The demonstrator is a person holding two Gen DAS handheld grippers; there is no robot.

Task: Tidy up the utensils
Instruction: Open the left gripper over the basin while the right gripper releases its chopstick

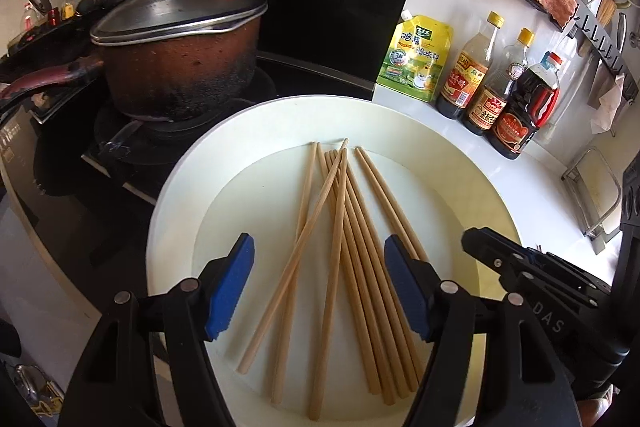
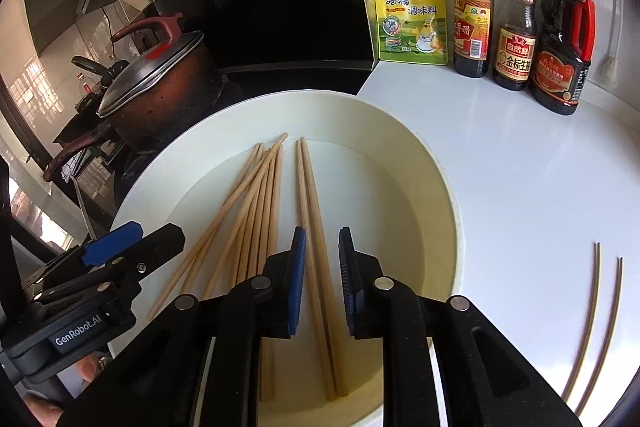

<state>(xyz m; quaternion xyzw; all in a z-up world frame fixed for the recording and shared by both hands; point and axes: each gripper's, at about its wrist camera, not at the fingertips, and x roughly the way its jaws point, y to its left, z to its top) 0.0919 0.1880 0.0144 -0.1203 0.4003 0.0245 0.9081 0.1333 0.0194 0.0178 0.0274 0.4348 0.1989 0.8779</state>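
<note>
Each camera sits just behind its own gripper's fingers and looks steeply down and forward, close over a white basin [image 1: 176, 187] of chopsticks [image 1: 352, 247] on a white counter [image 2: 520, 167]. The left wrist view looks from the basin's near left, taking in the right gripper [image 1: 468, 241] at its lower right edge, while the right wrist view looks from further right and catches the left gripper [image 2: 132, 231] at its lower left. Both views share the basin, the lidded pot [image 1: 176, 67] on the stove behind it and the row of sauce bottles [image 2: 516, 15] against the far wall.
</note>
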